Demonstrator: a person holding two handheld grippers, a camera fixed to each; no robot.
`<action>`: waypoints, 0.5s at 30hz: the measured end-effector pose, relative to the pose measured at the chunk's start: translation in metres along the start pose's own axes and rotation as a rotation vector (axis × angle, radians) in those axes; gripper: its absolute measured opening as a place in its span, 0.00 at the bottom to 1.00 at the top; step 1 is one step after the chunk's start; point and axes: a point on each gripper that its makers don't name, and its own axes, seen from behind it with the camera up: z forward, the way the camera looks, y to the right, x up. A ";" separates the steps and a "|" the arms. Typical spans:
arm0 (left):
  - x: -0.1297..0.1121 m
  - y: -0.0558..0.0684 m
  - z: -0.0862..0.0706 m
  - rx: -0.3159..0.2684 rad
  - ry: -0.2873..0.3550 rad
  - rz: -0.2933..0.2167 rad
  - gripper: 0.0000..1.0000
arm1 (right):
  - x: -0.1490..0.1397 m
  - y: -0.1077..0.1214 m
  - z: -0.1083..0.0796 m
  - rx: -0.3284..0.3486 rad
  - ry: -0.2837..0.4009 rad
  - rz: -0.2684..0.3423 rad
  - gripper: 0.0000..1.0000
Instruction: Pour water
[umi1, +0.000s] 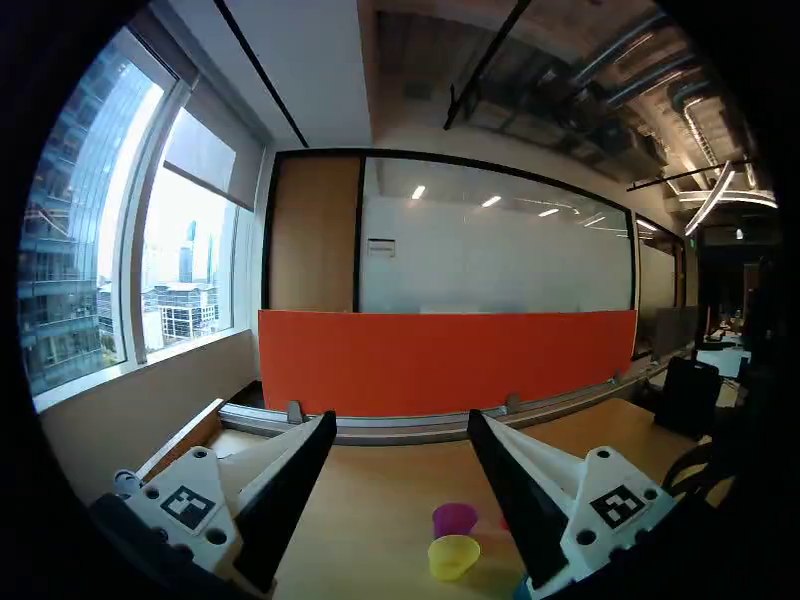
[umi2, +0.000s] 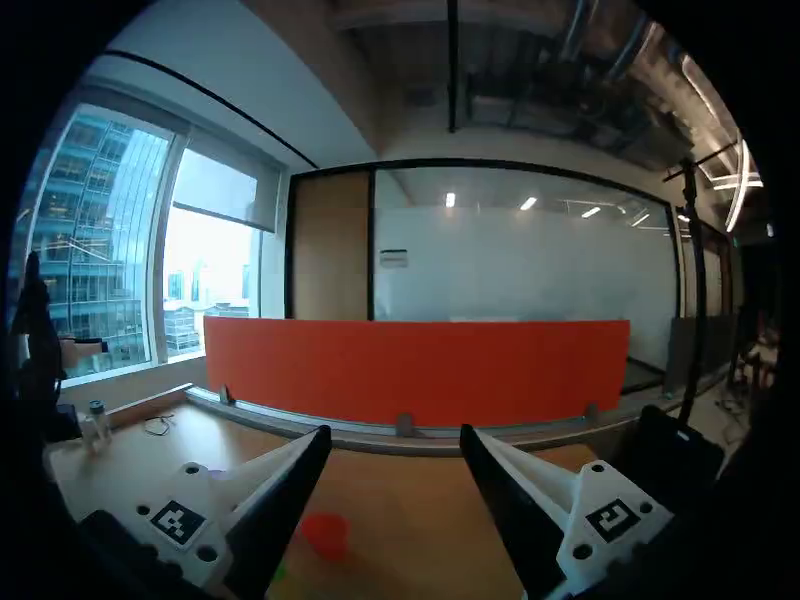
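Hovering above the desk (umi1: 390, 500), so I'd call this the very start: the left gripper (umi1: 400, 420) and right gripper (umi2: 395, 432) are both spread wide with nothing between the fingers. A purple cup (umi1: 455, 518) and yellow cup (umi1: 453, 556) sit just beside each other below the left one, and a red cup (umi2: 325, 533) sits below the right. Can't tell which holds water. Next move, I'd guess: drop down and close squarely on one cup, keeping it upright.
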 end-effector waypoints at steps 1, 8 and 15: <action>0.000 0.002 0.000 -0.009 -0.001 0.002 0.98 | -0.001 -0.001 0.000 0.012 -0.001 -0.001 0.99; -0.002 0.018 0.002 -0.096 -0.017 0.013 0.97 | 0.003 -0.018 -0.003 0.115 0.007 0.005 0.99; 0.003 0.038 -0.001 -0.189 -0.016 0.031 0.98 | 0.007 -0.038 -0.009 0.235 0.009 -0.009 0.99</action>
